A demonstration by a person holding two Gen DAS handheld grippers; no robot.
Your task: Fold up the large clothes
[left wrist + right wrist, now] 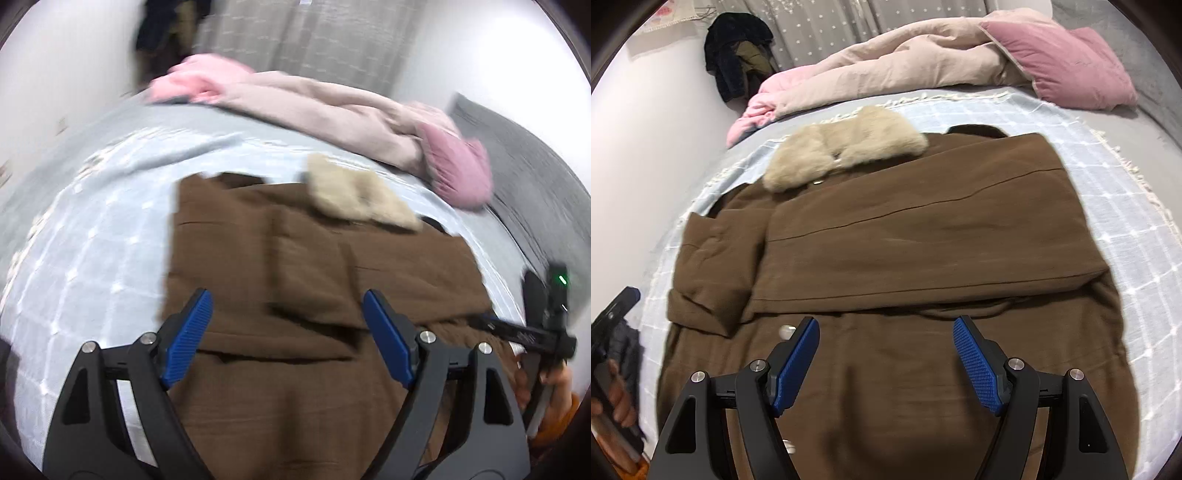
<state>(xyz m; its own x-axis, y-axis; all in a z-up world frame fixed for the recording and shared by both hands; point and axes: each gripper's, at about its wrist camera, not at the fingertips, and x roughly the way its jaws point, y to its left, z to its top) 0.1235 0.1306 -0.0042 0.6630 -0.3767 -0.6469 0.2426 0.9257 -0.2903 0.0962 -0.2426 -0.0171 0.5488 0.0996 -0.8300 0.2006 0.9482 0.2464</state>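
While the left gripper [286, 332] hovers spread above it, the brown coat [314, 266] lies on the bed [92, 240], sleeves folded in. From the right view, the right gripper [886, 360] gapes empty; lengthwise folds remain.

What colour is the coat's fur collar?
Cream-beige fur collar on the brown coat; clearest in the right wrist view.

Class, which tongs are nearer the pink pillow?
Right. The right tongs hover over the brown coat, pink pillow ahead-right; the left tongs sit farther left of it.
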